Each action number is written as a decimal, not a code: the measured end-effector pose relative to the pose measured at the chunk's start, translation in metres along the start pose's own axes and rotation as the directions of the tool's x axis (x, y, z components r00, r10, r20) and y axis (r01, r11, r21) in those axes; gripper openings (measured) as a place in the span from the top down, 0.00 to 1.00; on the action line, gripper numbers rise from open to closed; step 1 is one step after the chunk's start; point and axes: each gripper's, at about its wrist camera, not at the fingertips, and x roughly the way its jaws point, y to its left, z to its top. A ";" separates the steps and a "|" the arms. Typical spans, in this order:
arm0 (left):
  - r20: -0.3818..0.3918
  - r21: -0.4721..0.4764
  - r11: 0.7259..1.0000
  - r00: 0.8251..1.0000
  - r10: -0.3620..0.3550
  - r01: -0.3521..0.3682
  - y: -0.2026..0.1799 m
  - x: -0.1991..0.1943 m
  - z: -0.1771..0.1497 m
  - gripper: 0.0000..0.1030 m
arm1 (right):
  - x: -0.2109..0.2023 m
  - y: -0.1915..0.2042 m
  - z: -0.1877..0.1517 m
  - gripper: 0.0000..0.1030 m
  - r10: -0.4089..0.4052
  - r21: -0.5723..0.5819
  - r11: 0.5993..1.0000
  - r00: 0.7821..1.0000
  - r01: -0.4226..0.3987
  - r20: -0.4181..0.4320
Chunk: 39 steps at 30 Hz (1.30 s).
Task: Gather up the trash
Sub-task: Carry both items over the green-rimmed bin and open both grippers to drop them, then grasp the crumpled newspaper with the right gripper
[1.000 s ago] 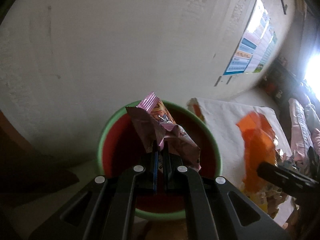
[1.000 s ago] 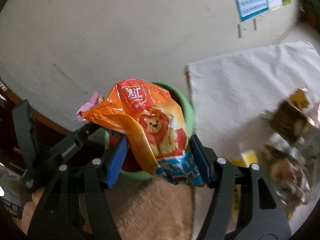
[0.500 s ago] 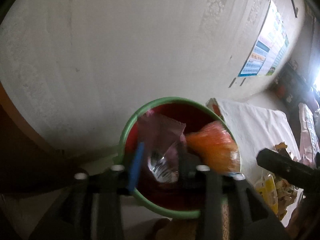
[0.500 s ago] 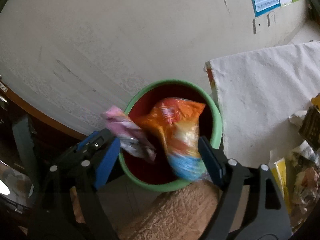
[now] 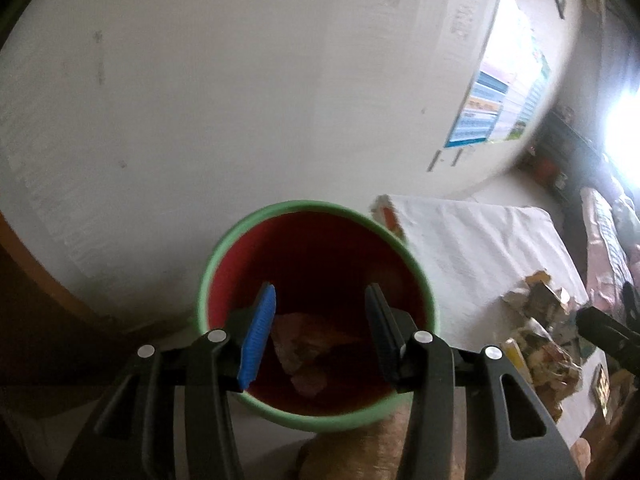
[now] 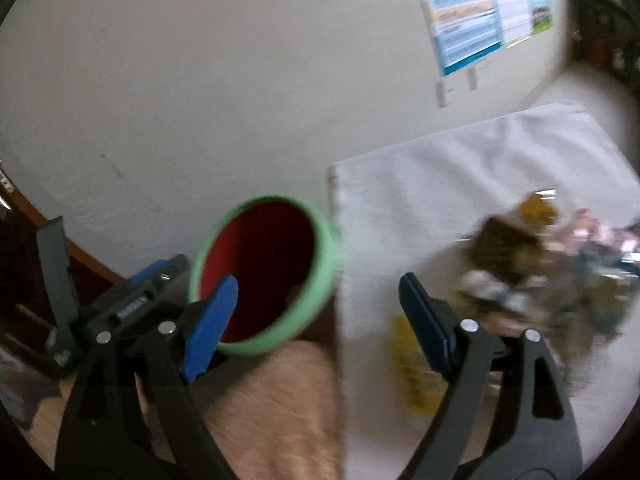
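Observation:
A bin with a green rim (image 5: 224,248) and red inside stands against the wall; it also shows in the right wrist view (image 6: 324,256). Crumpled wrappers (image 5: 304,352) lie at its bottom. My left gripper (image 5: 318,326) is open and empty above the bin's mouth. My right gripper (image 6: 318,320) is open and empty, to the right of the bin, over the edge of a white cloth (image 6: 440,184). A blurred pile of trash wrappers (image 6: 532,276) lies on that cloth; it also shows in the left wrist view (image 5: 540,332).
A pale wall (image 5: 240,80) with a poster (image 5: 500,92) rises behind the bin. A tan furry surface (image 6: 272,400) lies in front of the bin. Dark wooden furniture (image 6: 36,280) stands at the left.
Both grippers opened and let go: the pink wrapper and the orange snack bag dropped into the bin. The right gripper has swung right toward the cloth.

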 end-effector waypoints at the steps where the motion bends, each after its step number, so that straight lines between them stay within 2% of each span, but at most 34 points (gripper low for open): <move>1: -0.004 0.014 1.000 1.000 -0.009 0.009 -0.007 0.000 0.000 0.57 | -0.008 -0.008 -0.003 0.21 -0.031 -0.002 1.000 0.999 0.031 0.010; 5: -0.012 0.031 0.999 0.999 -0.043 0.044 -0.026 -0.002 -0.002 0.57 | -0.035 -0.045 -0.023 0.21 -0.157 0.017 0.987 0.987 0.157 0.017; 9: -0.046 0.060 0.991 0.992 -0.114 0.116 -0.058 -0.002 -0.007 0.57 | -0.047 -0.080 -0.051 0.20 -0.225 0.081 0.971 0.974 0.224 -0.002; 12: -0.074 0.115 0.981 0.986 -0.147 0.155 -0.083 -0.003 -0.018 0.57 | -0.043 -0.099 -0.062 0.20 -0.208 0.154 0.965 0.978 0.210 -0.029; 16: -0.110 0.160 0.969 0.979 -0.171 0.188 -0.106 -0.005 -0.029 0.57 | -0.031 -0.105 -0.063 0.20 -0.214 0.126 0.968 0.976 0.219 -0.047; 21: -0.122 0.179 0.967 0.979 -0.163 0.184 -0.116 -0.008 -0.034 0.57 | -0.009 -0.116 -0.072 0.25 -0.161 0.176 0.969 0.982 0.175 -0.095; 23: -0.138 0.166 0.968 0.976 -0.168 0.190 -0.119 -0.006 -0.036 0.57 | 0.002 -0.116 -0.072 0.29 -0.175 0.161 0.968 0.978 0.192 -0.113; 25: -0.156 0.161 0.967 0.973 -0.171 0.196 -0.122 -0.003 -0.039 0.57 | 0.011 -0.120 -0.074 0.41 -0.147 0.185 0.968 0.980 0.171 -0.132; 26: -0.160 0.168 0.966 0.973 -0.168 0.195 -0.125 -0.002 -0.041 0.57 | 0.012 -0.121 -0.075 0.45 -0.125 0.206 0.967 0.984 0.150 -0.129; 28: -0.166 0.181 0.964 0.972 -0.164 0.193 -0.130 -0.001 -0.045 0.57 | 0.005 -0.120 -0.075 0.60 -0.130 0.209 0.967 0.986 0.149 -0.100; 32: -0.190 0.207 0.959 0.970 -0.153 0.192 -0.141 0.007 -0.052 0.55 | -0.030 -0.113 -0.072 0.62 -0.147 0.203 0.969 0.989 0.140 0.020; 35: -0.229 0.220 0.951 0.959 -0.166 0.217 -0.156 0.021 -0.058 0.54 | -0.047 -0.110 -0.070 0.62 -0.166 0.202 0.968 0.984 0.149 0.069; 39: -0.270 0.273 0.937 0.952 -0.143 0.218 -0.181 0.041 -0.069 0.50 | -0.068 -0.110 -0.069 0.62 -0.216 0.215 0.959 0.966 0.183 0.143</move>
